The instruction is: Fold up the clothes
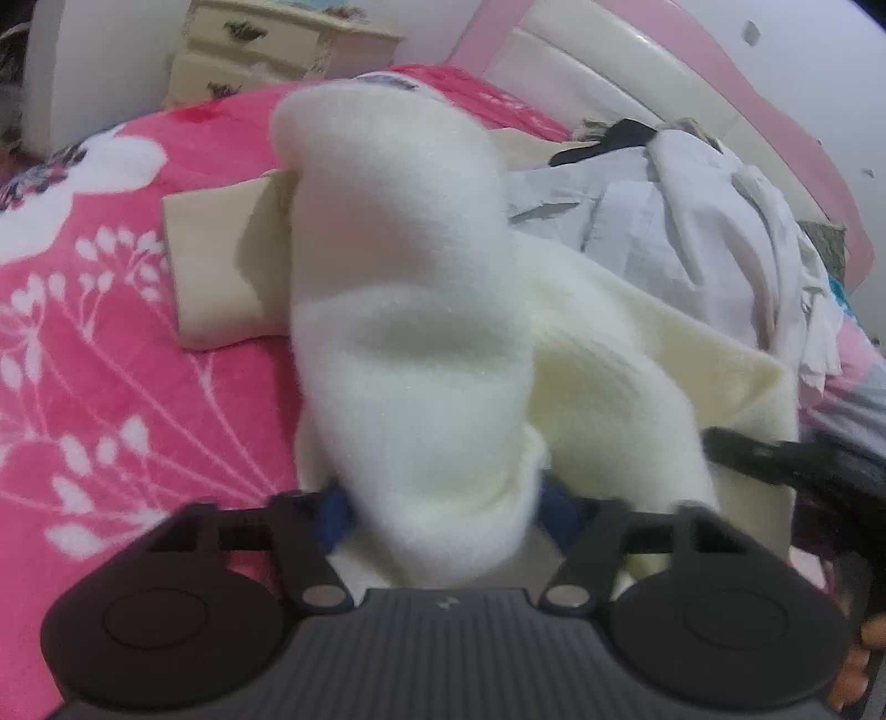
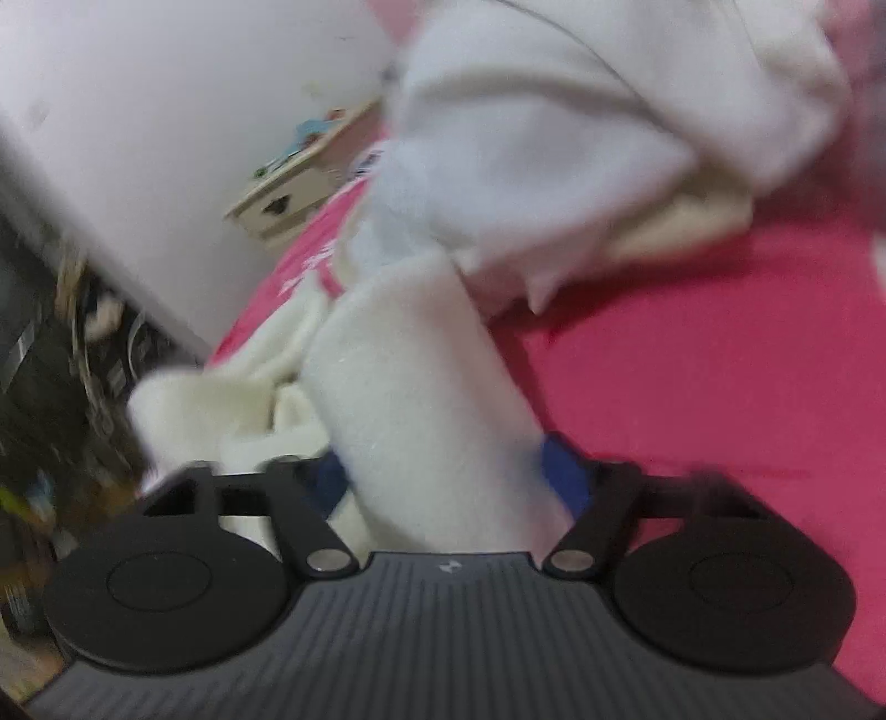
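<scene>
Pink bed (image 1: 111, 343): fluffy cream garment (image 1: 410, 332), bunched, blurred.

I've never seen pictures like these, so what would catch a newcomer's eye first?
The fluffy cream garment fills the middle of both views, bunched between the blue pads of the left gripper and the right gripper. Under it spreads a bright pink blanket with white flowers. Behind, a pile of white clothes lies against the headboard.

A pink floral blanket (image 1: 111, 354) covers the bed, with a cream drawer cabinet (image 1: 260, 50) standing beyond it by the white wall (image 2: 166, 111).
</scene>
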`<state>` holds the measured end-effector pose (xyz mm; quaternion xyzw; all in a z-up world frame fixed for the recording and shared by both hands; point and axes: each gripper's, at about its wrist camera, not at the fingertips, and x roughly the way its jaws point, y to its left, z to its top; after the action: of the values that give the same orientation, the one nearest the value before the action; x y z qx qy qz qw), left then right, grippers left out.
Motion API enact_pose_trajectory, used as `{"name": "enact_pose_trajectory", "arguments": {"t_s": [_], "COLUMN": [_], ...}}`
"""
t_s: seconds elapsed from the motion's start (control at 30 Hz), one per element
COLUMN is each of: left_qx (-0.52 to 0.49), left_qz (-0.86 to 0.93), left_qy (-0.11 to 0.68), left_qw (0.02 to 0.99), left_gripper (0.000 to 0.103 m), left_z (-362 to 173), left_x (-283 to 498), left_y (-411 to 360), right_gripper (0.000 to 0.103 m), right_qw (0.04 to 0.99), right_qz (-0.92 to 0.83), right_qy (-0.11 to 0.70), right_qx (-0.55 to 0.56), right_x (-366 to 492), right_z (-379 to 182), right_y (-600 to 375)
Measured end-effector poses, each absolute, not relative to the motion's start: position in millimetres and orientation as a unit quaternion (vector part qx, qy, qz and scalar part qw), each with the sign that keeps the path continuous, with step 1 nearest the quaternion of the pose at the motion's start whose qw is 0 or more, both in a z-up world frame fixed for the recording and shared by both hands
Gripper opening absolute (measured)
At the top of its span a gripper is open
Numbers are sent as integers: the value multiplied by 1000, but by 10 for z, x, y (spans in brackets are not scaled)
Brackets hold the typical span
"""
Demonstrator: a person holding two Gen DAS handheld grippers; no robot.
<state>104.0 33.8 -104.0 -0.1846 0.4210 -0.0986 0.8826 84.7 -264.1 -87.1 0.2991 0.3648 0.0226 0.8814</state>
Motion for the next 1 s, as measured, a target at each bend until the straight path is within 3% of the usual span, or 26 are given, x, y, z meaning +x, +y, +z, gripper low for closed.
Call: {"name": "enact_pose_trajectory", "arguments": {"t_s": [0.03,0.13,0.33,0.47,0.63,0.77,0.83,0.9,1.0], "left_qx": [-183,-187,-203,-226,-215,-176,-154,-128,-77], "left_qz": [-98,-88,-87,-86,-71,-76,-82,-93,-105], "left_qy": [418,396,321,312,332,410,448,458,456], "left_qw": [884,895,921,919,916,891,877,875,881], "left_gripper": [33,26,24,24,24,29,41,45,55], "left_z": [-1024,-920,-352,-58,-199,-613,-712,-656,-372], "left_x": [1016,946,318,-61,-268,-246,-267,-349,-507], "left_y": [333,376,858,1264,1520,1521,1507,1520,1612], "right_gripper": [15,12,11,11,11,13,20,25,36], "right_qw": [877,884,911,922,921,904,892,869,853], "right_qz": [13,-14,-87,-122,-191,-217,-217,-216,-206], "right_qy": [363,319,206,168,154,219,295,377,439], "right_qx": [315,342,346,327,302,296,265,236,195], "right_x": [854,614,-431,-1347,-2360,-2648,-2614,-2616,-2816], "right_z": [-907,-794,-54,390,482,61,-168,-324,-253], "right_y": [-2677,-2825,-3388,-3684,-3834,-3902,-3864,-3817,-3730]}}
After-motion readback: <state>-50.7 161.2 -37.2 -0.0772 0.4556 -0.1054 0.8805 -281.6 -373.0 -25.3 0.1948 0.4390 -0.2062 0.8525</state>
